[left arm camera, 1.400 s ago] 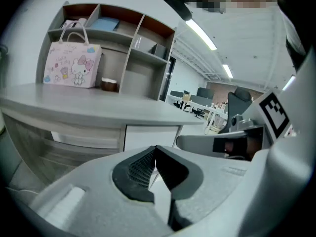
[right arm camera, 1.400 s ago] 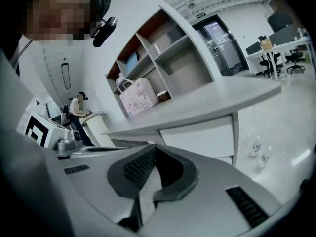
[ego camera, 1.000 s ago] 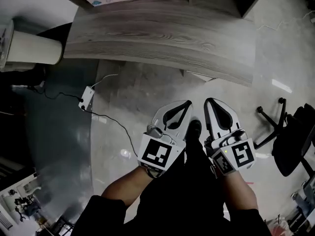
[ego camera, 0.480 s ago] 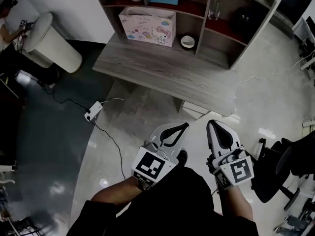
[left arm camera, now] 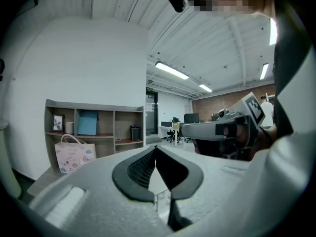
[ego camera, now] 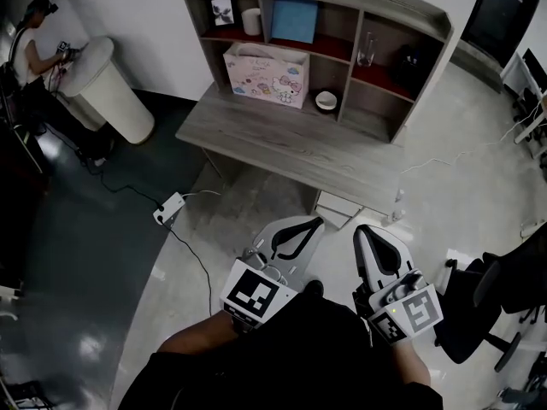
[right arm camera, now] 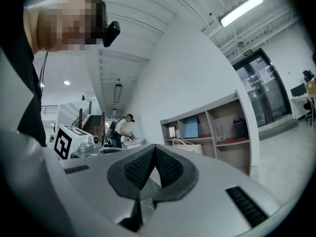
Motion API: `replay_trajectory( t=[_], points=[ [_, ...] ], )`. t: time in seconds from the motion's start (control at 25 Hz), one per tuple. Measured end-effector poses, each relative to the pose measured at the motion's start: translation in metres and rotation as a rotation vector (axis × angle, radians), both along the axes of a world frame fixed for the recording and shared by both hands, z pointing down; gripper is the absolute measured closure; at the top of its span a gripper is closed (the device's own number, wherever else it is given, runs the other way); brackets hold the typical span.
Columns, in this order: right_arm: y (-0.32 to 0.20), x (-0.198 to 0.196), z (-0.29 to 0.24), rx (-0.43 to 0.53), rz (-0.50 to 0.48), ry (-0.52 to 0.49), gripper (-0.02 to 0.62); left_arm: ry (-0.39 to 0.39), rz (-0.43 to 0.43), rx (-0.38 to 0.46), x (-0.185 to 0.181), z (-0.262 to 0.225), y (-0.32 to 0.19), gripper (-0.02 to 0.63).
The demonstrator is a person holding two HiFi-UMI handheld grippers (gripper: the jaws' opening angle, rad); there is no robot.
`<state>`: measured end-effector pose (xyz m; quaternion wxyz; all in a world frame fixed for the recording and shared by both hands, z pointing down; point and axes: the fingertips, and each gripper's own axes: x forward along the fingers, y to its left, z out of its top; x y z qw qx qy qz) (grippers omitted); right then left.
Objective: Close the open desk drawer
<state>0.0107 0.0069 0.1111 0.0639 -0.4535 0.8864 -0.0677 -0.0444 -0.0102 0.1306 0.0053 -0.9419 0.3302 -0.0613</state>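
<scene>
A grey wooden desk [ego camera: 282,154] with a shelf hutch [ego camera: 402,11] stands ahead of me. Under its front edge at the right, a pale drawer [ego camera: 336,207] sticks out open. Both grippers are held low near my body, short of the desk and touching nothing. My left gripper [ego camera: 314,221] is shut and empty, its pads meeting at the tip [left arm camera: 155,148]. My right gripper [ego camera: 362,230] is also shut and empty [right arm camera: 154,147]. The hutch [left arm camera: 94,127] shows in both gripper views [right arm camera: 212,130].
On the desk stand a pink gift bag [ego camera: 267,75] and a white bowl [ego camera: 326,101]. A power strip [ego camera: 168,208] with cables lies on the floor at left. A white round bin [ego camera: 109,90] and a person [ego camera: 36,45] are far left. A black chair [ego camera: 483,301] stands at right.
The head view has lifted and drawn back: the desk sits farther up the frame and the whole hutch now shows. Both grippers stay shut near my body.
</scene>
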Motion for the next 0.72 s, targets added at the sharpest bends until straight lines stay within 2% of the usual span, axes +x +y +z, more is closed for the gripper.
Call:
replay_trajectory(
  t=[0.2, 0.48, 0.72],
  points=[
    [0.006, -0.011, 0.003, -0.016, -0.013, 0.035, 0.584, -0.052, 0.000, 0.008, -0.011, 0.001, 0.004, 0.598],
    [0.001, -0.022, 0.010, -0.021, -0.018, 0.059, 0.584, -0.006, -0.016, -0.007, -0.023, 0.002, 0.003, 0.598],
    [-0.002, -0.029, 0.012, -0.034, -0.023, 0.062, 0.584, -0.027, -0.016, 0.007, -0.031, 0.003, -0.003, 0.598]
  ],
)
